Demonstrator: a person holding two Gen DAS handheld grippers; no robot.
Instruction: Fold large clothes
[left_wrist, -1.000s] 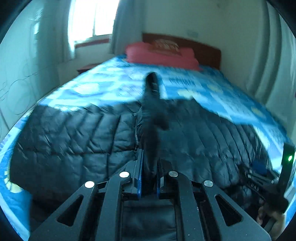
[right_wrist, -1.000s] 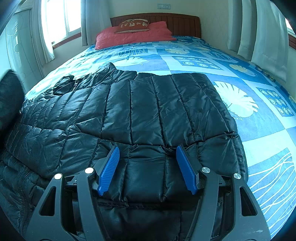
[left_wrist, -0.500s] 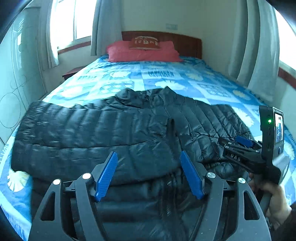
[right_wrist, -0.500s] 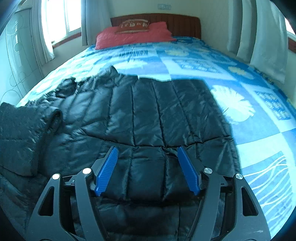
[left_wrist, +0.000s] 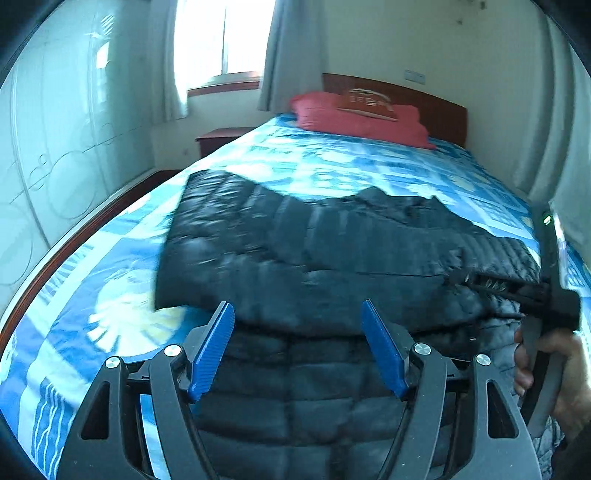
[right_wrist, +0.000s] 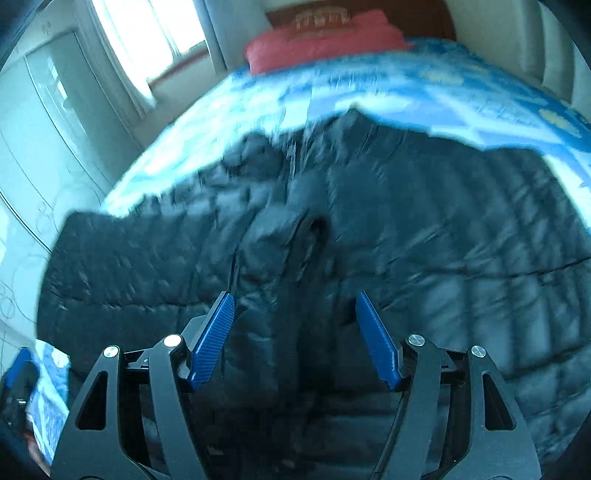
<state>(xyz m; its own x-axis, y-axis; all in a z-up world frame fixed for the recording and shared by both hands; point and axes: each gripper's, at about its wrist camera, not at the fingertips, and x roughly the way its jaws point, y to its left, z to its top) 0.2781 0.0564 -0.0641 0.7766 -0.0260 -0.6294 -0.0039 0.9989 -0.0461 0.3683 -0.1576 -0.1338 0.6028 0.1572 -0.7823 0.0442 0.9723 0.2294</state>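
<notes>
- The left hand-held gripper (left_wrist: 297, 347) stands wide apart with nothing between its blue pads (left_wrist: 212, 350); it hovers over the near hem of the black quilted jacket (left_wrist: 332, 258), not touching it.
- The right hand-held gripper (right_wrist: 295, 339) is closing, its blue pads still apart and gripping nothing; jacket fabric lies below the gap, not pinched.
- In the left wrist view, a person's hand (left_wrist: 554, 369) grips the right tool's handle at the right edge.
- The jacket lies spread across the foot end of the bed (left_wrist: 332, 162), one side folded over toward the middle, its collar pointing to the headboard (left_wrist: 436, 107).
- A red pillow (left_wrist: 354, 118) lies at the head of the bed, against the headboard.
- A window (left_wrist: 225, 37) with curtains is on the far wall.
</notes>
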